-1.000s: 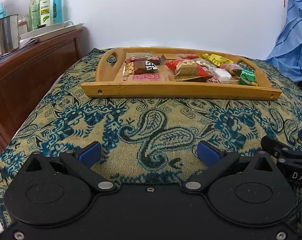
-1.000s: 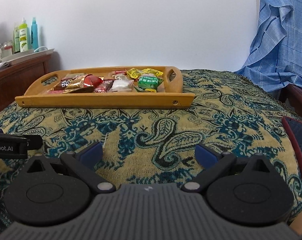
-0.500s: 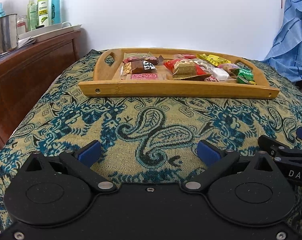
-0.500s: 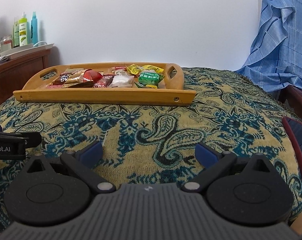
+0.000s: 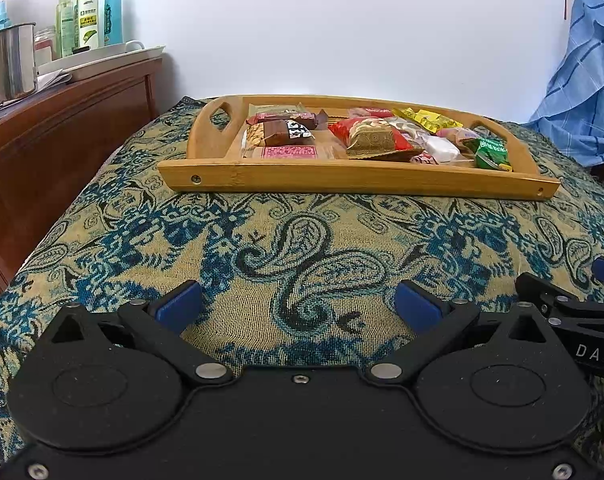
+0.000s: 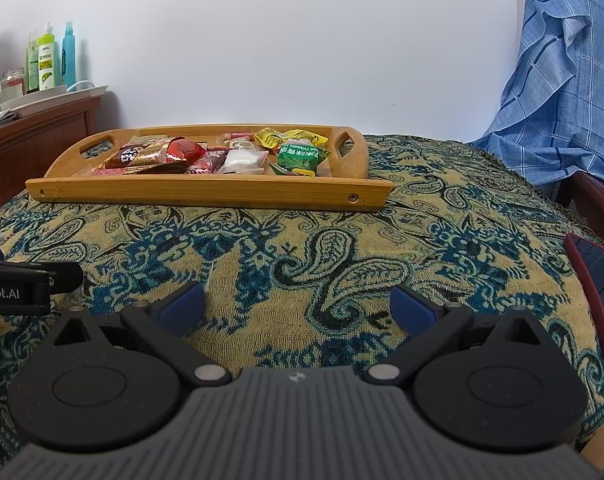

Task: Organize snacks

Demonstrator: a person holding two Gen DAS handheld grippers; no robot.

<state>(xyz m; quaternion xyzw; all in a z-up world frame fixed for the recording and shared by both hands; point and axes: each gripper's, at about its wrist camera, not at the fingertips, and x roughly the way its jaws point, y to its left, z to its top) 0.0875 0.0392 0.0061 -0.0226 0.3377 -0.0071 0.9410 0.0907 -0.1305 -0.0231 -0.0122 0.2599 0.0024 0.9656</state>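
The right gripper (image 6: 298,304) hovered low over the paisley cloth (image 6: 341,248) with its blue pads spread wide and nothing between them. Well ahead and slightly left lay the wooden tray (image 6: 206,194) heaped with wrapped snacks (image 6: 238,156). The left gripper (image 6: 30,284) sat just beside it at left; a red-cased phone (image 6: 597,280) lay near its right.

The phone (image 6: 597,288) runs off the right edge; far-left bottle (image 5: 88,16) labels are too small to read; tray (image 5: 357,178) rim hides lower snacks (image 5: 377,142).
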